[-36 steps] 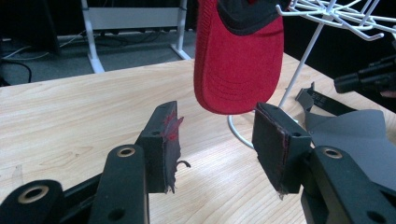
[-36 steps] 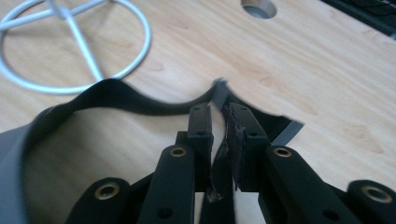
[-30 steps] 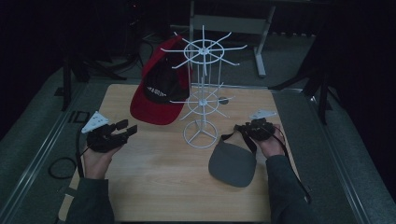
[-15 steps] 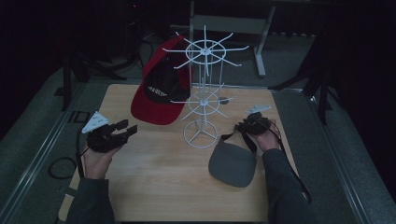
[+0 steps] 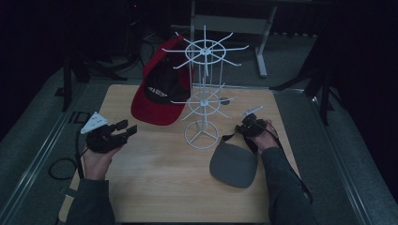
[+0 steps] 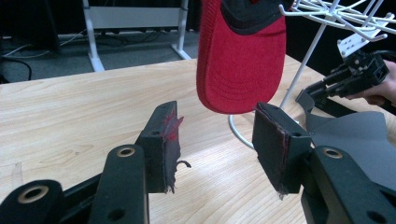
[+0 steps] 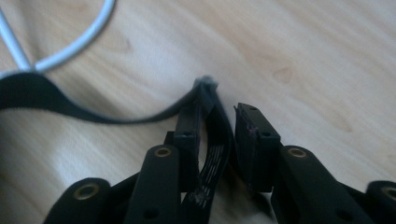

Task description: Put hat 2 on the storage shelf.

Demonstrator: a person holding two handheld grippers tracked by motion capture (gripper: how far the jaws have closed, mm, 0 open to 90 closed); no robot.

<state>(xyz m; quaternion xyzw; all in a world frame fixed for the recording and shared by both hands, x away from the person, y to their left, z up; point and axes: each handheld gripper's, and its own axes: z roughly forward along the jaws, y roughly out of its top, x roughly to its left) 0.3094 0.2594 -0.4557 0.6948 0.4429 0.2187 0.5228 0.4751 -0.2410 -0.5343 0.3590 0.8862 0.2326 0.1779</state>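
Observation:
A white wire rack point(image 5: 204, 89) point(image 6: 306, 65) stands mid-table. A red cap point(image 5: 159, 108) point(image 6: 243, 60) hangs from its left side, brim down. On the table to the right of the rack's base lies a grey cap point(image 5: 233, 161) point(image 6: 359, 135). Its black strap point(image 7: 37, 95) runs up between the jaws of my right gripper point(image 5: 246, 124) point(image 7: 218, 112), which is shut on it just above the wood. My left gripper point(image 5: 127, 127) point(image 6: 217, 114) is open and holds nothing. It sits low at the table's left and points at the red brim.
The wooden table point(image 5: 155, 187) ends close behind the rack and just right of my right hand. A metal stand's legs point(image 5: 263, 42) rise beyond the far edge. A cable point(image 5: 58, 166) loops on the floor at the left.
My right gripper has slid a little left toward the rack's base, over the grey cap's strap. The left gripper has stayed where it was, still open.

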